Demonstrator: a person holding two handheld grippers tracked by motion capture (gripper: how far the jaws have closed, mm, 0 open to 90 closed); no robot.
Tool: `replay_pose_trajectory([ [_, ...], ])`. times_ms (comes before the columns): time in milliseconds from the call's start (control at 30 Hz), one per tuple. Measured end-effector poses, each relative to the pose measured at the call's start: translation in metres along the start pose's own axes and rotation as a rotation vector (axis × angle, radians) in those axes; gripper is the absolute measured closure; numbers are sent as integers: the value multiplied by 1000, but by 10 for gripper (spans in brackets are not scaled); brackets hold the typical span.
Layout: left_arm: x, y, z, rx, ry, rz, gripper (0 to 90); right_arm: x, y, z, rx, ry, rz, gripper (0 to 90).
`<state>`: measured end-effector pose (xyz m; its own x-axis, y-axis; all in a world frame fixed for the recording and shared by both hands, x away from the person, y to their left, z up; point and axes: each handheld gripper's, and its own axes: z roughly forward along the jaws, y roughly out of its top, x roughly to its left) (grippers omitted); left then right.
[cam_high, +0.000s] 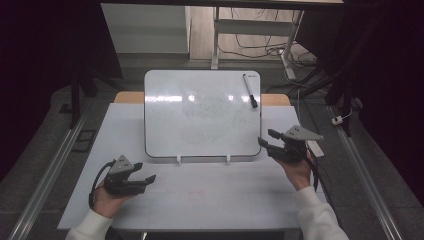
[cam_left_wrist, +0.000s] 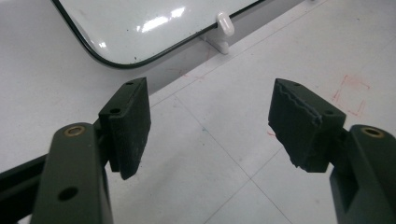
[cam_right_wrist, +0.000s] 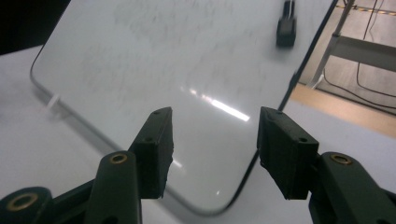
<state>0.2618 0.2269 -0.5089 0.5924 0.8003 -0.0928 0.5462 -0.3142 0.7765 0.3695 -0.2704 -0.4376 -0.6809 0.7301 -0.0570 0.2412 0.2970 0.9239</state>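
Observation:
A white dry-erase board (cam_high: 200, 112) with a dark rim lies tilted on the table, faint wiped marks on it. A black-capped marker (cam_high: 250, 90) rests on its upper right corner, and its cap end (cam_right_wrist: 286, 21) shows in the right gripper view. My left gripper (cam_high: 142, 172) stands open and empty over the white table (cam_left_wrist: 219, 149), just below the board's near left corner (cam_left_wrist: 112, 63). My right gripper (cam_high: 265, 139) is open and empty at the board's near right corner (cam_right_wrist: 205, 205), jaws pointing over the board (cam_right_wrist: 154, 60).
Two white clips (cam_high: 178, 159) stick out from the board's near edge. A faint red sketch (cam_left_wrist: 350, 93) marks the table sheet. A white power strip (cam_high: 315, 148) lies by the right hand. Desk legs and cables (cam_high: 260, 47) stand on the floor beyond.

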Motion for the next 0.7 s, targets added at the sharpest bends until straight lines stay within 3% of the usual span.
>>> replay_pose_trajectory([
  [200, -1, 0, 0, 2, 0, 3, 303, 3, -40, -25, 40, 4, -2, 442],
  [400, -3, 0, 0, 6, 1, 10, 302, -6, -70, -41, 83, -15, 9, 434],
  [700, -5, 0, 0, 8, 2, 18, 302, -7, -82, -38, 116, -10, 4, 434],
])
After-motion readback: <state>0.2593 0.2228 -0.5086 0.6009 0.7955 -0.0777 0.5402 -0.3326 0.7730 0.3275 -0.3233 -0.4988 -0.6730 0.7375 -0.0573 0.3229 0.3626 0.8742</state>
